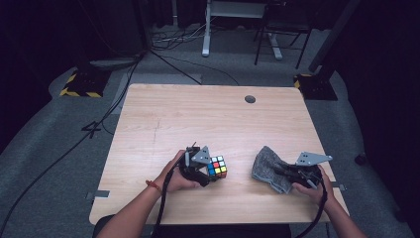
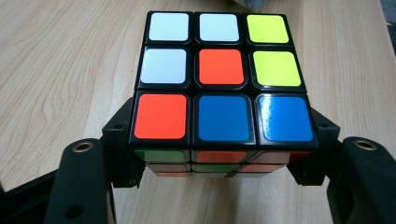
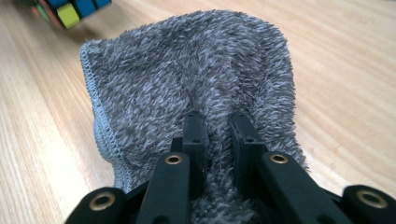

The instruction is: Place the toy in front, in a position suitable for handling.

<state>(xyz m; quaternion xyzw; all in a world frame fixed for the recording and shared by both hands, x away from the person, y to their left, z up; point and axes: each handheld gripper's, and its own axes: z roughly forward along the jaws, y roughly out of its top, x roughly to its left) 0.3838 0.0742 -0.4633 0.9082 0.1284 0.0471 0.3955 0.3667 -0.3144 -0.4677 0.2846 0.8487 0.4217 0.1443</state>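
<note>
Two grips share the work: the left tongs clamp the puzzle cube just above the counter, presenting its top face, while the right tongs pinch the grey cloth nearby (probably for wiping).

Puzzle cube: three-by-three, black frame, stickers scrambled; upper face shows white, orange, yellow and blue squares. Clamped between jaws at its lower sides, near the desk's front edge, left of centre. Grey cloth: fluffy, stitched hem, bunched and pinched between jaws, well apart to the cube's right
</note>
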